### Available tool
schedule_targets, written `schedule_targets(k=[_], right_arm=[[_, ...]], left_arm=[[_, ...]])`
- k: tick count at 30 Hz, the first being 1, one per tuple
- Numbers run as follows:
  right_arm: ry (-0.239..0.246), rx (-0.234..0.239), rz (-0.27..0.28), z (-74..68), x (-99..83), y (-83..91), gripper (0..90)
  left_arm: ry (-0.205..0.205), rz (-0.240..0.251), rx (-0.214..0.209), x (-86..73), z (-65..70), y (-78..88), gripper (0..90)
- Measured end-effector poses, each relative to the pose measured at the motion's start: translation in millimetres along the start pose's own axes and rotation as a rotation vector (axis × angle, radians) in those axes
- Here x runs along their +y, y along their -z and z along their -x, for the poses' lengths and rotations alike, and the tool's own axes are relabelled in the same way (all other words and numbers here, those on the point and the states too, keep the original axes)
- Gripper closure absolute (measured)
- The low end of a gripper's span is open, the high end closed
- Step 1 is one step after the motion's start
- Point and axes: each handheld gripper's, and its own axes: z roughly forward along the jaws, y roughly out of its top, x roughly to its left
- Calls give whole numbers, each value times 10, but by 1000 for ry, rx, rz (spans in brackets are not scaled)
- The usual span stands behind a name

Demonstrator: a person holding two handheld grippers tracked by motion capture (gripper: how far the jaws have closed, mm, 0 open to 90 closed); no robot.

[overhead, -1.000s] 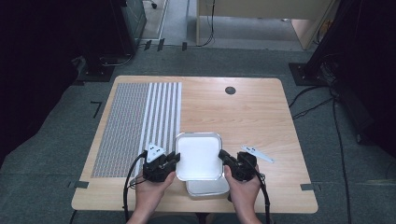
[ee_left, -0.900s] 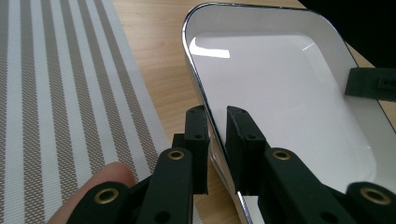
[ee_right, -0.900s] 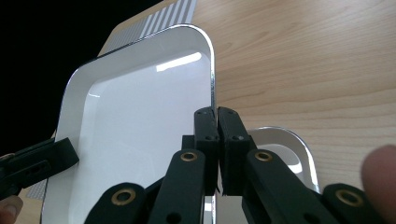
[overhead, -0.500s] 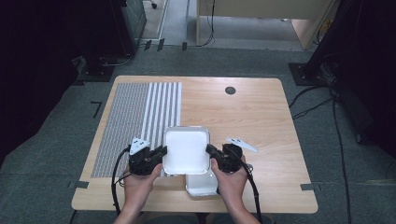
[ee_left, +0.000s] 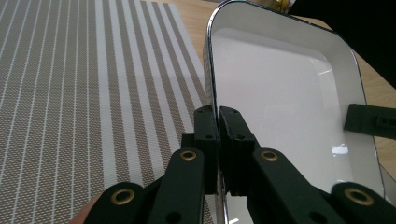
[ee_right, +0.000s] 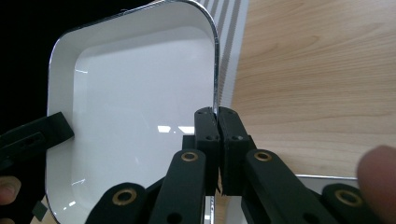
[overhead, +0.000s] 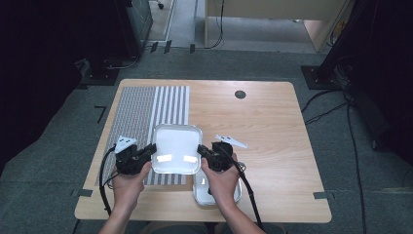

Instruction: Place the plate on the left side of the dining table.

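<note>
A white rectangular tray [overhead: 176, 148] with a thin dark rim is held above the table between both grippers. My left gripper [overhead: 148, 152] is shut on the tray's left rim [ee_left: 211, 84], and my right gripper [overhead: 203, 152] is shut on its right rim [ee_right: 215, 70]. The tray's glossy inside [ee_right: 140, 116] faces up and holds nothing. In the left gripper view the tray [ee_left: 289, 107] hangs beside the striped mat [ee_left: 84, 93], with the other gripper's jaw at its far rim.
A second white tray [overhead: 214, 192] lies on the table under my right hand, near the front edge. The grey striped placemat [overhead: 146, 109] covers the table's left part. A small dark round disc [overhead: 240, 94] sits at the back of the wooden table [overhead: 272, 141].
Both grippers have carried the white tray to the left, off the lower tray and partly over the striped mat. The lower tray has stayed in place.
</note>
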Motion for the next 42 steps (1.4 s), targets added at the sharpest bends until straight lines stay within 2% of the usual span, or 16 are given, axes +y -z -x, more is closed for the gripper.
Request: schedule_targets(k=[7,14,25,34,35,39,40,42], right_arm=[[14,15,-10,-155,66,-159,893],[3,17,-17,-306,95,-332,892],[16,22,-35,-505,189,-626,887],[-5,12,-66,-575,263,-866,886],[-12,8,-75,-580,275,-949,887],[-29,9,-90,-576,299,-1053,890],[-30,-2,-96,-590,314,-1131,893],[-32,-7,-98,-603,329,-1198,894]], left_arm=[[16,3,8,91,-201,22,880],[23,10,16,162,-414,32,885],[38,5,25,290,-746,-42,894],[38,-12,45,391,-944,-167,900],[32,-21,57,419,-985,-207,900],[20,-34,77,459,-1026,-252,900],[5,-48,88,496,-1062,-285,900],[9,-52,92,523,-1122,-316,900]])
